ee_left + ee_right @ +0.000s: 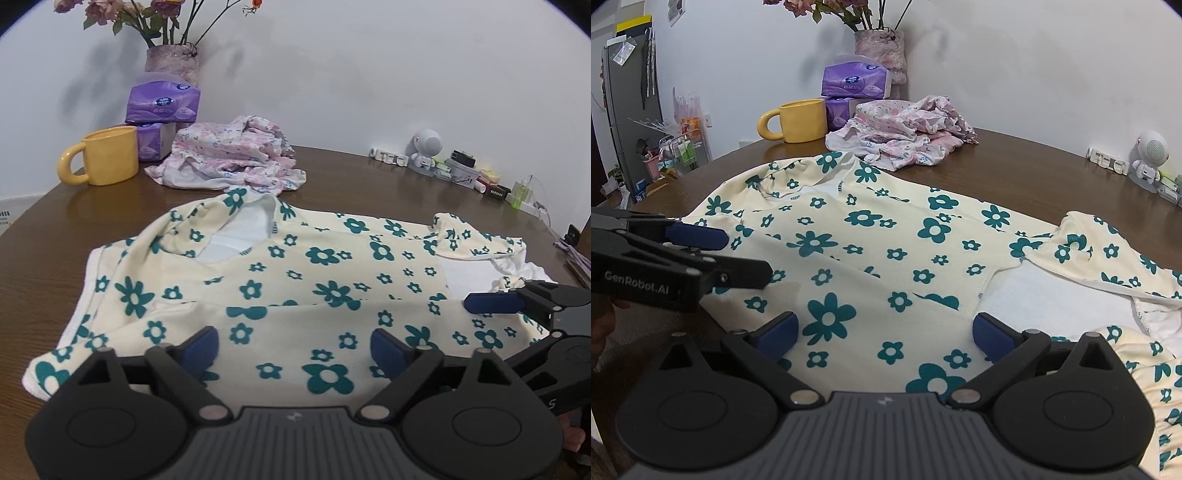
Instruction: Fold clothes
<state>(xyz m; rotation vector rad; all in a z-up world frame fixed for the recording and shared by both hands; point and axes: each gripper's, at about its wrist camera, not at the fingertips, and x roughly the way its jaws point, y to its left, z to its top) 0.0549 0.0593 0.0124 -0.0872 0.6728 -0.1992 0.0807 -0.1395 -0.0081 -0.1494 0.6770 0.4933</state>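
A cream garment with teal flowers (325,280) lies spread flat on the brown table (351,173), its white inside showing at the neck and at a folded-in sleeve on the right. My left gripper (295,347) hovers open over its near edge, with nothing between the blue pads. My right gripper (886,332) is open over the same garment (871,258), close to the folded sleeve. Each gripper enters the other's view from the side: the right one's blue finger (491,302) and the left one's blue finger (698,236).
A crumpled pink floral heap of clothes (229,158) lies behind the garment. A yellow mug (107,155), purple tissue packs (162,103) and a vase of flowers (171,59) stand at the back left. A white robot figurine (424,147) and small clutter line the back right edge.
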